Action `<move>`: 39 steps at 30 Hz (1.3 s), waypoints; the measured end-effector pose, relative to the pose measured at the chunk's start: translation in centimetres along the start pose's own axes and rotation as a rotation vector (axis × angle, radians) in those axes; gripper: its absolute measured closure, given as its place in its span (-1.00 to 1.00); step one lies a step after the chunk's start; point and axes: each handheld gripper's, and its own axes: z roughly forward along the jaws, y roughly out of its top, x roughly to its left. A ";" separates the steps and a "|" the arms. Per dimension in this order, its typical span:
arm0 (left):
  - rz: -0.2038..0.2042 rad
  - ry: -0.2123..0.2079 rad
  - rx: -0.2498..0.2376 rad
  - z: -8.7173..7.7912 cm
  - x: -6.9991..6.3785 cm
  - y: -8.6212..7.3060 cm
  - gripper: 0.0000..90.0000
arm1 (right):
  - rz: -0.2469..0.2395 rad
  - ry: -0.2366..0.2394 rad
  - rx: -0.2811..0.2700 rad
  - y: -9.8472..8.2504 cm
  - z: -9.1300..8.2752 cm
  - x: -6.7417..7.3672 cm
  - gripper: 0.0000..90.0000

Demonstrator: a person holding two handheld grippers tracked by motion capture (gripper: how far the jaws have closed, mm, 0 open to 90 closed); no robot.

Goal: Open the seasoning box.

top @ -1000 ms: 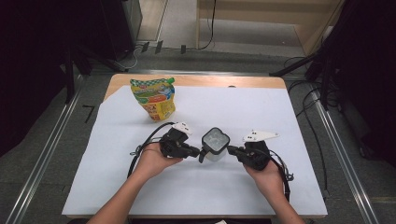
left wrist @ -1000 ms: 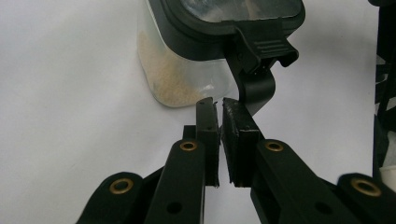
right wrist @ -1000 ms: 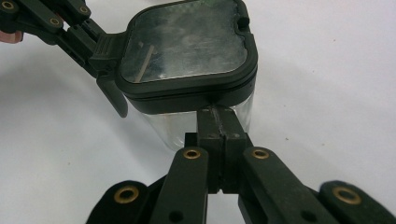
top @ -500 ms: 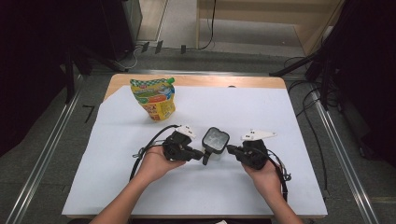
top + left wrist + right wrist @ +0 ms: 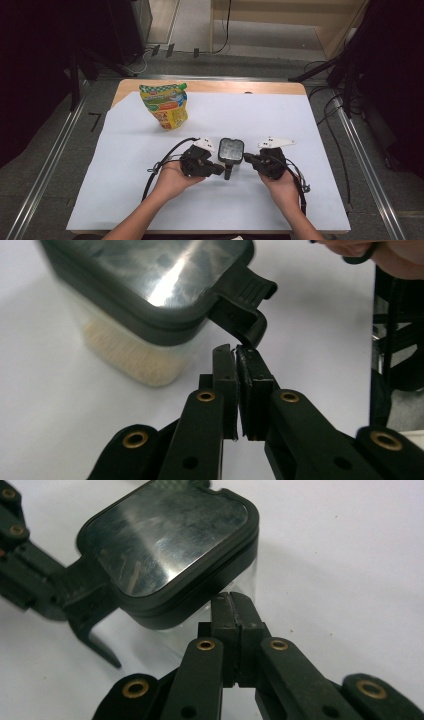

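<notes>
A colourful snack pouch [image 5: 166,106] stands upright on the white table sheet [image 5: 310,130].

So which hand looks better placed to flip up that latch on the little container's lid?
Probably the left. Its shut tongs sit right below the latch, while the right tongs, also shut, rest against the container wall on the other side.

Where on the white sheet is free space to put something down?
The white sheet lies bare to the right of the snack pouch, along the far edge, and at the left near corner. The middle is crowded: the container stands between the left gripper and the right gripper.
</notes>
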 end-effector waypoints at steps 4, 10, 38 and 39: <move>0.001 -0.021 0.003 0.4 -0.5 0.1 0.95 | -0.001 0.000 0.004 0.0 0.0 0.0 1.00; 0.001 -0.029 0.006 -0.3 -0.3 0.0 0.86 | 0.008 0.017 0.003 -0.1 -0.8 -0.1 1.00; -0.054 0.015 -0.036 -4.1 3.9 -0.6 0.00 | -0.043 0.129 0.030 -2.1 -2.1 6.1 1.00; -0.053 0.016 -0.037 -4.1 3.9 -0.6 -0.01 | -0.053 0.128 0.031 -2.1 -1.8 6.4 1.00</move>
